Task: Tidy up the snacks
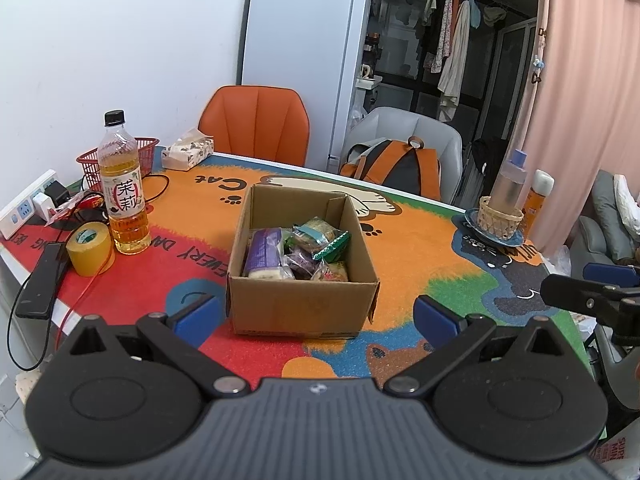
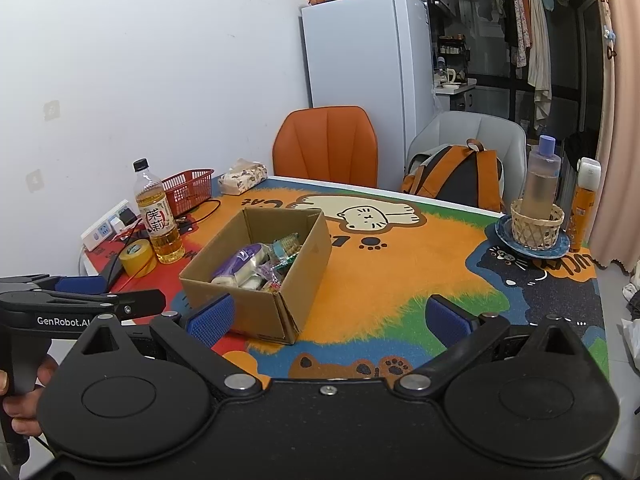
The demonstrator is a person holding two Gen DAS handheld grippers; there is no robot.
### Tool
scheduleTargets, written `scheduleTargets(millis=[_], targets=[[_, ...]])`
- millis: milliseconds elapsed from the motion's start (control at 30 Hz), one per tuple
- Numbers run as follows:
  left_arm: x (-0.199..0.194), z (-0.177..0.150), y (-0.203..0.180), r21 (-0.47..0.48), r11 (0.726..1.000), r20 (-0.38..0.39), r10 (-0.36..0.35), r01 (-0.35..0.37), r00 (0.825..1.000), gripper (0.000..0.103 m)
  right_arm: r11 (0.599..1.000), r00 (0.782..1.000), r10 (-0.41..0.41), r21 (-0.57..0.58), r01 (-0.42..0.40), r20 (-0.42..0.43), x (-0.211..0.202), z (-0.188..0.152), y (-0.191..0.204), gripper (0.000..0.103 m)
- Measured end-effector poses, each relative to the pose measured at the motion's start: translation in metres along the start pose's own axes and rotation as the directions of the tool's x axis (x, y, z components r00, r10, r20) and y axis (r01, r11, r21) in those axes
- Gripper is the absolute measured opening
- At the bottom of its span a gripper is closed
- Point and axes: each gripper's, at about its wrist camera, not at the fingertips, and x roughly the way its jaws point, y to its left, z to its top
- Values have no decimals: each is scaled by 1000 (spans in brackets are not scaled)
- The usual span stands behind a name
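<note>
An open cardboard box (image 1: 302,304) (image 2: 256,300) stands in the middle of the cartoon-print table mat. Inside lie several wrapped snacks (image 1: 298,254) (image 2: 260,264), among them a purple packet (image 1: 262,252) and a green-edged one (image 1: 332,246). My left gripper (image 1: 316,314) hangs open just before the box's near wall, its blue pads either side of the box front, holding nothing. Right of the box, my right gripper (image 2: 330,316) is open too, above the mat with its left pad in front of the box's corner. Each gripper shows in the other's view, at the frame edge.
A tea bottle (image 1: 123,188), a yellow tape roll (image 1: 89,249), a red basket (image 1: 120,158), a tissue pack (image 1: 187,153), a power strip and cables crowd the left side. A wicker cup with a bottle on a blue plate (image 1: 498,220) stands far right. Chairs stand behind the table.
</note>
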Motion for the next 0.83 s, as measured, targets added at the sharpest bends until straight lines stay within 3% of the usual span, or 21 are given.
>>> scheduleTargets(millis=[833], targets=[[-1,0,-4,16,1000,3,-9,9,1000,102,1000,1000,1,-1,-1,-1,-1,-1,0,103]])
